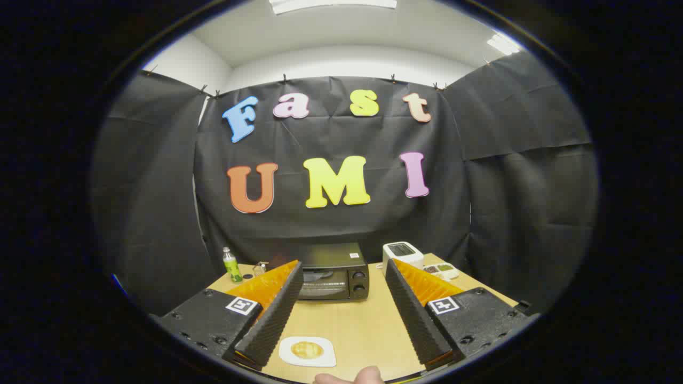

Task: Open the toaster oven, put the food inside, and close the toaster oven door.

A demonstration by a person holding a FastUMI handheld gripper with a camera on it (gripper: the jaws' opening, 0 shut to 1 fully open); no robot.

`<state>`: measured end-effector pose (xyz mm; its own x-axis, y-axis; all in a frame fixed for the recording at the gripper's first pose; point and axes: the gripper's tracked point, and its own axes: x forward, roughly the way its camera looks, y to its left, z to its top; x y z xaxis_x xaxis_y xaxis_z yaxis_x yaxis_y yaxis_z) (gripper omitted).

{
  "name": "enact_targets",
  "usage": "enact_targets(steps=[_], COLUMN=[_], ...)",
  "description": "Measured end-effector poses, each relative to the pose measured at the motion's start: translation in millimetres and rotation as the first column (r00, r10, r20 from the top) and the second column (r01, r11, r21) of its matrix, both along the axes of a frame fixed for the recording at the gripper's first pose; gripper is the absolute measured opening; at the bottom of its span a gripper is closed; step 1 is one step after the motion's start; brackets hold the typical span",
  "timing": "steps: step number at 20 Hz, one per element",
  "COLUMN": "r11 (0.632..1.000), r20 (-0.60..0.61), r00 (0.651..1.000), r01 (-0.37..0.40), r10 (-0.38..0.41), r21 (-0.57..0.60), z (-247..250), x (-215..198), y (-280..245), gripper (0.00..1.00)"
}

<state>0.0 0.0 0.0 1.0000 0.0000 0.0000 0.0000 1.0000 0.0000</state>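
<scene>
Black-draped booth, pale wooden desk (363, 320) out front. First step in hand by the look of it: toaster oven (333, 272) at the far side of the desk, door apparently shut, nothing yet touched. Gripper (341, 314) hovering well short of it, jaws spread wide, holding nothing. Oven framed between and beyond the fingers; food on a small white plate (308, 351) much nearer, low between them, slightly toward the left finger. Next, likely: forward to the door's top edge, hook and pull down. Further out: green bottle (231, 265) left of the oven, white appliance (403, 253) and snack tray (442, 271) to its right.
</scene>
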Motion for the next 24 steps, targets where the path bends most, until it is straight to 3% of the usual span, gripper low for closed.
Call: enact_targets(steps=[24], r11=[0.998], r20=[-0.015], r00=[0.999], r01=[-0.038], r10=[0.037], r21=[-0.052], z=[-17], x=[17], y=[25], gripper=[1.00])
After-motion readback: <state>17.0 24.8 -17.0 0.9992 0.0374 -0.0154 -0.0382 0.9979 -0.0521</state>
